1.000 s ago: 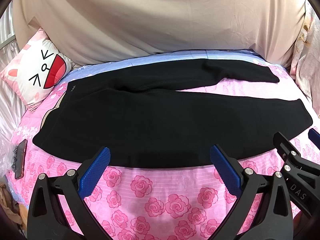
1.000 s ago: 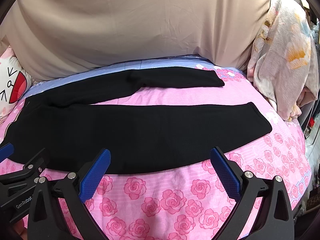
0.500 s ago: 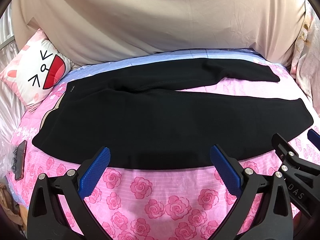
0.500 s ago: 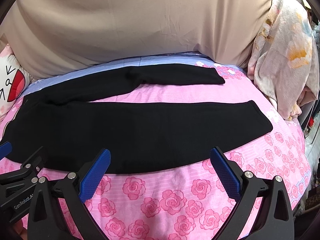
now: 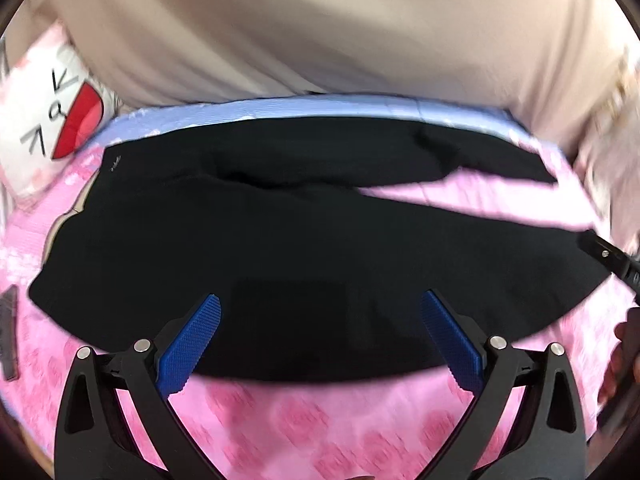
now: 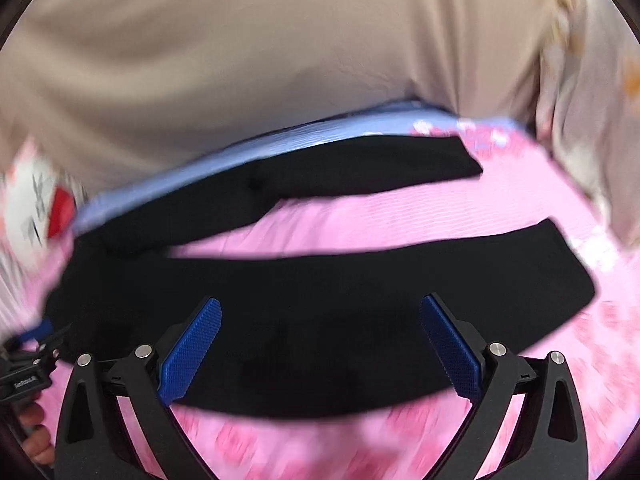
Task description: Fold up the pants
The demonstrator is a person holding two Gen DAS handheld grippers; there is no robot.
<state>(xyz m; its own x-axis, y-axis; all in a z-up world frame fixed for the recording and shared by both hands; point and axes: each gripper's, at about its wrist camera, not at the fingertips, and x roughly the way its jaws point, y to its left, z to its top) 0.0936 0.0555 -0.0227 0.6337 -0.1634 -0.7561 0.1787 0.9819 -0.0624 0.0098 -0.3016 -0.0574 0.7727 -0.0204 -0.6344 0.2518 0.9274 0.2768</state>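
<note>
Both grippers have advanced over the pants' (image 5: 304,248) near edge; left gripper (image 5: 320,344) and right gripper (image 6: 320,344) gape wide.

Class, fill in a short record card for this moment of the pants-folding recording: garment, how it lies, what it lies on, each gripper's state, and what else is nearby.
garment: black pants
layout: spread flat, unfolded, legs apart in a V, waist toward the cartoon-face pillow
surface: pink rose-print bedsheet
left gripper: open, blue fingers over the near leg's edge, holding nothing
right gripper: open, over the near leg, holding nothing
backdrop: beige cloth behind the bed
image quality: both views motion-blurred
</note>
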